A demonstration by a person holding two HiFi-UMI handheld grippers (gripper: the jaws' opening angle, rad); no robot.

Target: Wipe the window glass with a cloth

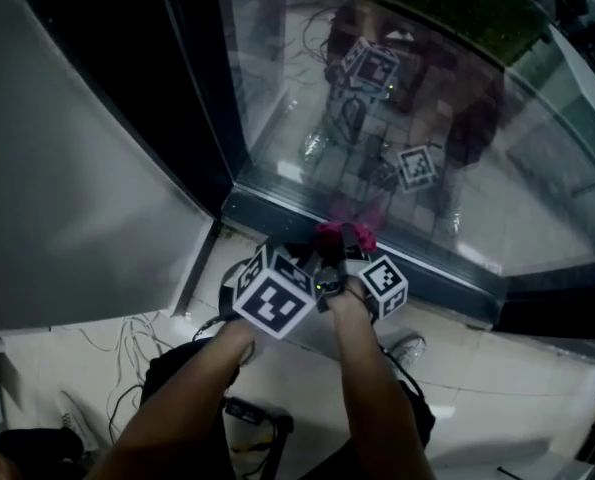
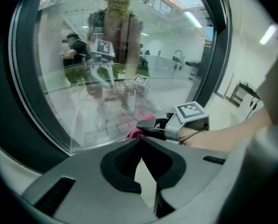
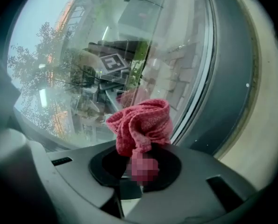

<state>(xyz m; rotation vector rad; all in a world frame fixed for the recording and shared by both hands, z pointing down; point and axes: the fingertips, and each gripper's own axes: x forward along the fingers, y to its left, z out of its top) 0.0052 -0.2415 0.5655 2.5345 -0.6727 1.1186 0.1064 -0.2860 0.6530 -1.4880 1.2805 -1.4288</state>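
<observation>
The window glass (image 1: 457, 138) fills the upper part of the head view and reflects both grippers. My right gripper (image 1: 345, 253) is shut on a bunched red cloth (image 1: 342, 235), low against the pane just above the bottom frame. In the right gripper view the cloth (image 3: 142, 124) sticks out of the shut jaws (image 3: 139, 164) in front of the glass (image 3: 82, 64). My left gripper (image 1: 295, 260) is close beside it on the left, shut and holding nothing. From the left gripper view (image 2: 141, 143) I see the right gripper (image 2: 163, 127) and the cloth (image 2: 135, 133) near the glass (image 2: 106, 69).
A dark window frame (image 1: 277, 218) runs along the bottom and left of the pane. A grey wall panel (image 1: 67, 188) stands to the left. Cables (image 1: 127, 343) and a black bag (image 1: 37, 448) lie on the pale tiled floor (image 1: 497, 368).
</observation>
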